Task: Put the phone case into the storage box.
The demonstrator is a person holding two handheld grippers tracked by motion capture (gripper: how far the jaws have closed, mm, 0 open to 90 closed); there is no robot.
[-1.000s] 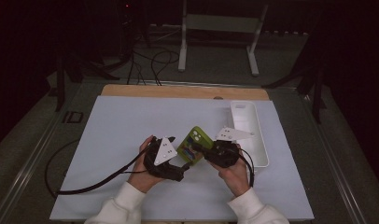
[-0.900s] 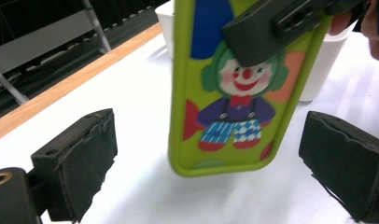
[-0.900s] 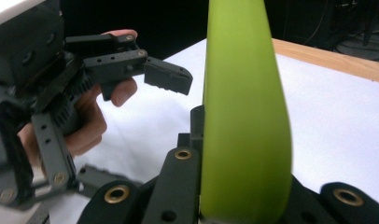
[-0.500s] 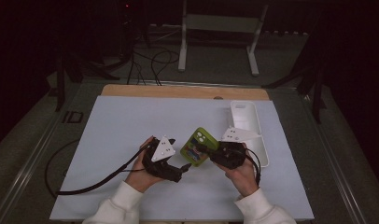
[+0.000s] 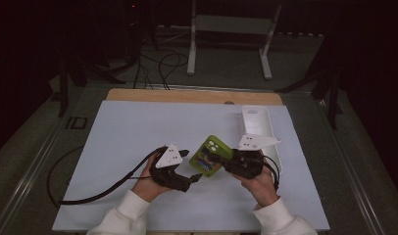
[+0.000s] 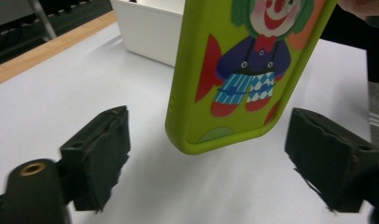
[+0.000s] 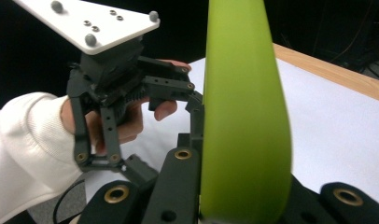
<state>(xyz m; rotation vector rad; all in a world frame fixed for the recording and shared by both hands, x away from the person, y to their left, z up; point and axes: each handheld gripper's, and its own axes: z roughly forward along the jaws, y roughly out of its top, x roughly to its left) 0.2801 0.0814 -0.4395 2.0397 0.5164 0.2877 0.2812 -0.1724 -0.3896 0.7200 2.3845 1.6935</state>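
Note:
A lime-green phone case (image 5: 211, 155) with a clown print (image 6: 243, 70) hangs tilted above the white mat. My right gripper (image 5: 220, 159) is shut on one end of it, and the case's edge (image 7: 243, 116) rises between the jaws of that gripper (image 7: 246, 198). My left gripper (image 5: 191, 165) faces it from the left. Its jaws have just been closing, and they stand on either side of the case's free end with gaps to both pads (image 6: 101, 154). The left gripper (image 6: 215, 163) is open.
A white oblong tray (image 5: 258, 125) lies at the mat's right side, just behind the right hand, and its wall (image 6: 150, 28) stands beyond the case. A wooden strip (image 5: 187, 95) borders the far edge. The left gripper's cable (image 5: 104, 188) trails to the left.
The right hand has shifted slightly with the green case still in its grip. The left hand has stayed where it was, with the case's end now between its jaws.

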